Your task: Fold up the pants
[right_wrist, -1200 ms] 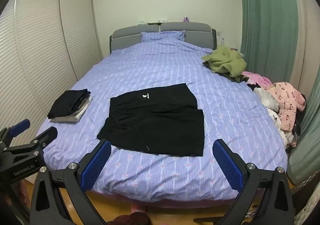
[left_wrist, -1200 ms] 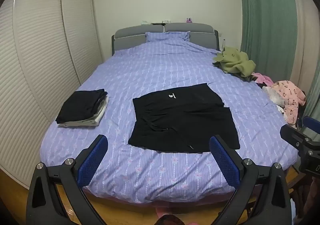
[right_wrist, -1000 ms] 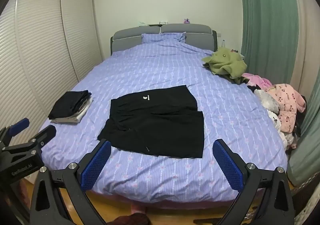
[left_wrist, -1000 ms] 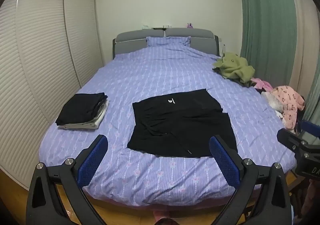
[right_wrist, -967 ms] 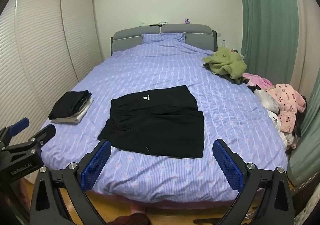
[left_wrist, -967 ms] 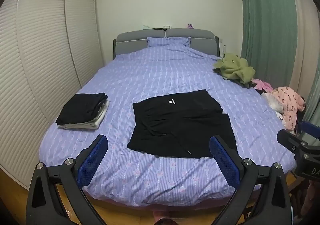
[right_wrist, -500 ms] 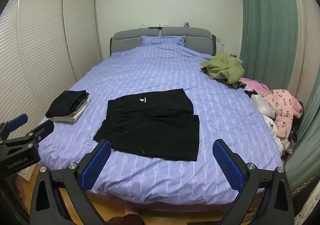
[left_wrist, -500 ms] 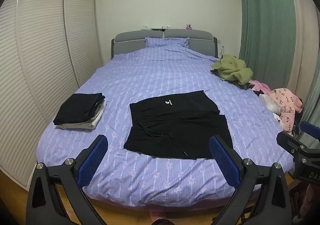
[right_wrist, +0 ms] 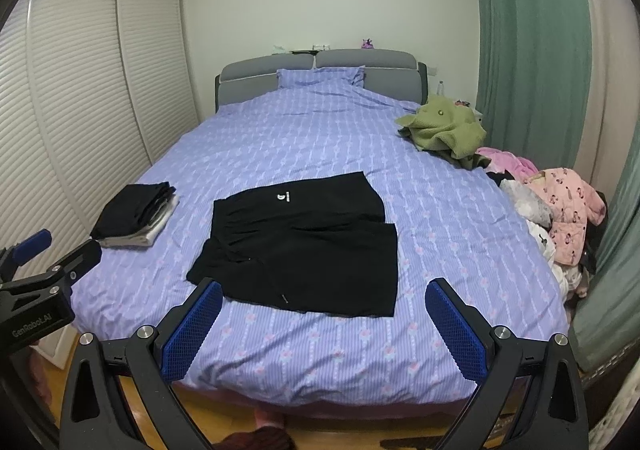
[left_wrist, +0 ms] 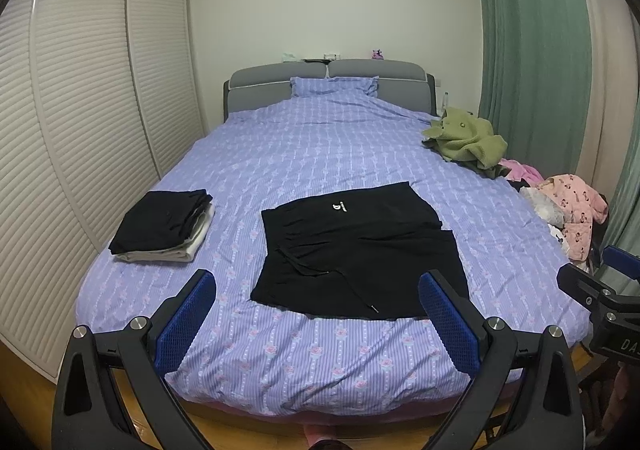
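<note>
Black pants (left_wrist: 356, 250) lie flat and partly folded on the purple bed (left_wrist: 320, 146), near its foot, with a small white logo facing up; they also show in the right wrist view (right_wrist: 300, 242). My left gripper (left_wrist: 318, 314) is open and empty, held back over the foot of the bed, short of the pants. My right gripper (right_wrist: 322, 320) is open and empty, also held back at the bed's foot edge. Each gripper shows at the edge of the other's view.
A stack of folded dark and light clothes (left_wrist: 164, 226) sits at the bed's left edge. A green garment (left_wrist: 464, 138) lies at the far right. Pink and white clothes (right_wrist: 560, 210) are piled at the right side. Slatted wardrobe doors (left_wrist: 80, 110) stand left, green curtains (left_wrist: 532, 50) right.
Both grippers have drawn back and up from the bed a little, so the pants look smaller and farther away. The pants have not moved. Both grippers stay open.
</note>
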Demonstrator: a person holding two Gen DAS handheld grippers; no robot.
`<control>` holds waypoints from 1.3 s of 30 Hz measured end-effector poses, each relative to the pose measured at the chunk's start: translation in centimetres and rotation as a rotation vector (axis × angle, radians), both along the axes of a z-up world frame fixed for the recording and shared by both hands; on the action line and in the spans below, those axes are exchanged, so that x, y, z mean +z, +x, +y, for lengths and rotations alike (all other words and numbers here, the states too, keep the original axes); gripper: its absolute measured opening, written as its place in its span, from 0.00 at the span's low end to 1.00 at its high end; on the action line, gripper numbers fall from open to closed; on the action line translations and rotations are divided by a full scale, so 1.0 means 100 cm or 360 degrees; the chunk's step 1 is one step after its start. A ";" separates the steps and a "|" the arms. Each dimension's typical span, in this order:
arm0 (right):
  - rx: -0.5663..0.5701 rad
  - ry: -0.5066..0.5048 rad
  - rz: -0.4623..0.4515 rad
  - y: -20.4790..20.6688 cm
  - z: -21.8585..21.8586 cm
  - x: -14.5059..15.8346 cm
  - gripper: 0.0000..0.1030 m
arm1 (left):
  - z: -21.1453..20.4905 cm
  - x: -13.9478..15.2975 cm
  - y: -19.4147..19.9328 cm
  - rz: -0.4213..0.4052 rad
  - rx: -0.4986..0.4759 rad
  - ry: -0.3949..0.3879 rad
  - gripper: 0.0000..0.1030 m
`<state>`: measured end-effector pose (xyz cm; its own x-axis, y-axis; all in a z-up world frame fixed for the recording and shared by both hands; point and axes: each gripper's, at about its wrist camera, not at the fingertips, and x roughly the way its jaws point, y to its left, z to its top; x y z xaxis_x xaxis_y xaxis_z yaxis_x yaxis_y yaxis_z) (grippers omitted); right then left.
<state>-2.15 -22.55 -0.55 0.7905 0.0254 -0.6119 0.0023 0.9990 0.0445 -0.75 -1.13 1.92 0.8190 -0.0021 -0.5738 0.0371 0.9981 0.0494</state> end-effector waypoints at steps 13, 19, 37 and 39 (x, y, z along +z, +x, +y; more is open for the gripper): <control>-0.0005 -0.0001 -0.0001 -0.003 -0.002 0.000 1.00 | 0.000 0.000 -0.003 -0.0015 -0.0003 0.0001 1.00; -0.0005 0.0003 -0.0001 -0.003 -0.002 0.000 1.00 | -0.001 0.001 -0.004 -0.0020 0.0002 -0.0003 1.00; -0.0001 -0.0006 -0.0002 -0.004 -0.004 0.000 1.00 | 0.003 -0.001 -0.007 -0.0029 0.0006 -0.0016 1.00; -0.0001 -0.0009 -0.0004 -0.004 -0.003 0.000 1.00 | 0.004 -0.001 -0.008 -0.0029 0.0010 -0.0021 1.00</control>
<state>-2.56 -22.84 -0.60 0.7921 0.0215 -0.6100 0.0026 0.9992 0.0387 -1.56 -0.74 1.80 0.8295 -0.0046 -0.5585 0.0304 0.9989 0.0369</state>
